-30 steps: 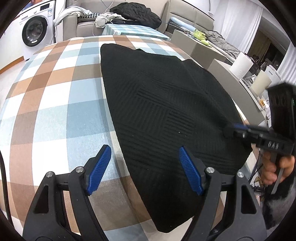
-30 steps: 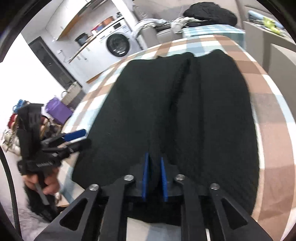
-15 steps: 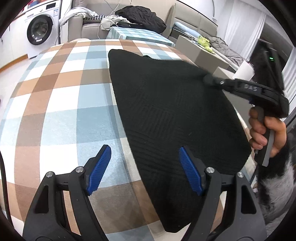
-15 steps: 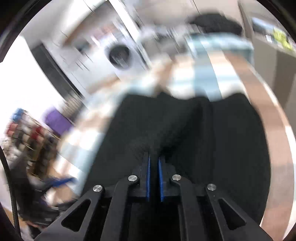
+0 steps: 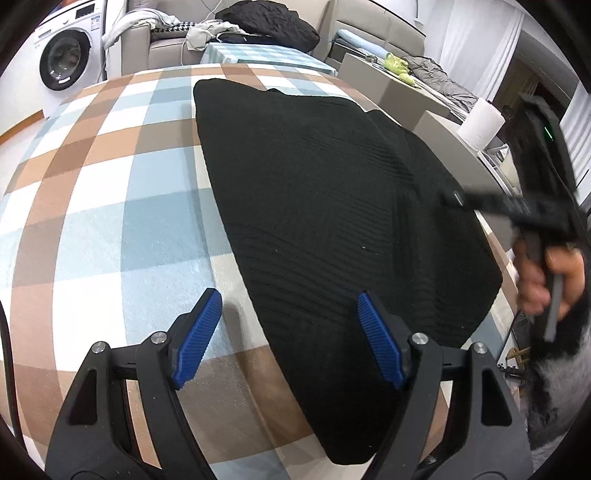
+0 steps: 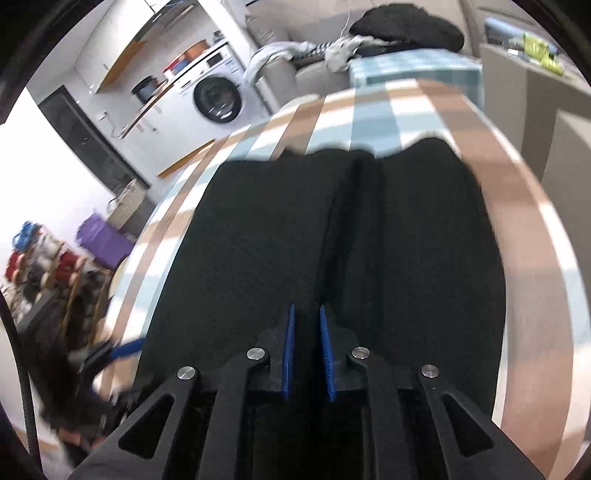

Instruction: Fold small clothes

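A black knit garment (image 5: 314, 184) lies flat on the checked tablecloth (image 5: 110, 184). Its right part is doubled over, with a ridge running lengthwise (image 6: 343, 221). My left gripper (image 5: 288, 299) hovers open over the garment's near left edge, with nothing gripped. A hand (image 5: 535, 273) holds my right gripper (image 5: 452, 197) at the garment's right side. In the right wrist view its jaws (image 6: 306, 308) stand narrow and are opening, with a fold of the black cloth (image 6: 258, 240) still between the pads. The left gripper (image 6: 125, 349) shows blurred at the lower left.
The table's right edge (image 5: 495, 236) runs close beside the garment. Beyond the table stand a washing machine (image 5: 64, 61), a sofa piled with clothes (image 5: 266, 22), grey boxes and a paper roll (image 5: 480, 123). Bare checked cloth (image 6: 517, 221) lies to the garment's right.
The right gripper carried the garment's right edge up and over the cloth, leaving a lengthwise fold; it now sits lower at the right side. The left gripper has kept still and open.
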Demonstrator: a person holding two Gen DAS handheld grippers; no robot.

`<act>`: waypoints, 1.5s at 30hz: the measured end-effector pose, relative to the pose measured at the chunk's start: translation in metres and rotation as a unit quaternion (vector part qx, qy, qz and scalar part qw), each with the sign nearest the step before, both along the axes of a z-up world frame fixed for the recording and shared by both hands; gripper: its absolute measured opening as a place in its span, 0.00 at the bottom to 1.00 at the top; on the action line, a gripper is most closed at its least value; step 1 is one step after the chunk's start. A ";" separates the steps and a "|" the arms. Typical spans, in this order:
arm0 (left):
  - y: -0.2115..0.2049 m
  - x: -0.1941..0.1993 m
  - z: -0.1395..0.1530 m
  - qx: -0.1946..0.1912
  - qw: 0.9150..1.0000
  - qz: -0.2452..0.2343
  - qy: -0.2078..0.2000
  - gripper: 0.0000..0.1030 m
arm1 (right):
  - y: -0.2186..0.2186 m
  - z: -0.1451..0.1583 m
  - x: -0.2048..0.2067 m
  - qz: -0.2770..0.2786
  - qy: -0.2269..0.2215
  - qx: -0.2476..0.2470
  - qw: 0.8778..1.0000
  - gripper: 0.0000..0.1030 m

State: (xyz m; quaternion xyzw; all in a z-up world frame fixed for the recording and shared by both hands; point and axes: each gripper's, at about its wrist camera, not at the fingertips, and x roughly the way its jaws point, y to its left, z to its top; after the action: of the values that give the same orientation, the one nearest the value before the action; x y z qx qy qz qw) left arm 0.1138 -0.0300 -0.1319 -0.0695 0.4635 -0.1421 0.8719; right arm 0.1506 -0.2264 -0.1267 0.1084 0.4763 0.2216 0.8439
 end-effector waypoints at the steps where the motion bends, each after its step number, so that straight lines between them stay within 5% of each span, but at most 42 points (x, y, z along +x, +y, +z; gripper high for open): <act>1: 0.000 -0.001 0.000 0.000 1.000 0.000 0.001 0.72 | -0.003 -0.002 -0.012 0.010 0.006 0.006 1.000 0.18; 4: 0.002 -0.004 0.000 -0.001 1.000 -0.002 0.003 0.72 | -0.011 -0.007 -0.051 0.031 0.021 0.042 0.998 0.25; 8: 0.003 -0.011 0.003 -0.008 1.000 -0.012 0.003 0.72 | -0.009 -0.007 -0.085 0.053 0.000 0.020 0.998 0.27; 10: 0.002 -0.016 0.004 -0.005 1.000 -0.018 0.003 0.72 | -0.005 -0.003 -0.093 0.059 -0.017 0.000 0.998 0.07; 14: 0.003 -0.031 0.003 -0.006 0.999 -0.043 0.010 0.72 | -0.005 0.014 -0.107 0.067 -0.064 0.012 0.996 0.07; 21: 0.008 -0.051 -0.002 0.014 0.998 -0.052 0.023 0.72 | -0.004 -0.010 -0.100 0.061 -0.008 -0.023 0.998 0.11; 28: 0.014 -0.057 0.004 0.013 0.999 -0.043 0.016 0.72 | -0.033 0.000 -0.078 -0.013 -0.019 0.019 1.000 0.42; 36: 0.020 -0.041 0.013 0.013 1.000 -0.012 0.002 0.72 | -0.027 -0.014 -0.020 -0.027 0.009 0.038 0.999 0.44; 42: 0.016 -0.022 0.014 0.014 1.000 0.002 -0.003 0.72 | -0.005 -0.010 0.021 -0.014 -0.004 0.006 1.000 0.46; 44: 0.017 -0.016 0.013 0.008 1.000 0.012 -0.001 0.72 | 0.005 -0.010 0.030 -0.006 -0.014 -0.013 1.000 0.40; 45: 0.019 -0.013 0.012 0.005 1.000 0.019 0.002 0.72 | 0.010 -0.010 0.033 0.000 -0.016 -0.029 0.999 0.28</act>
State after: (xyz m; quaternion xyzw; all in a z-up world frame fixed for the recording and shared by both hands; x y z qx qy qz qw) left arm 0.1012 -0.0112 -0.1197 -0.0739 0.4643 -0.1226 0.8740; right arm 0.1836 -0.2161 -0.1363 0.0801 0.4691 0.2096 0.8541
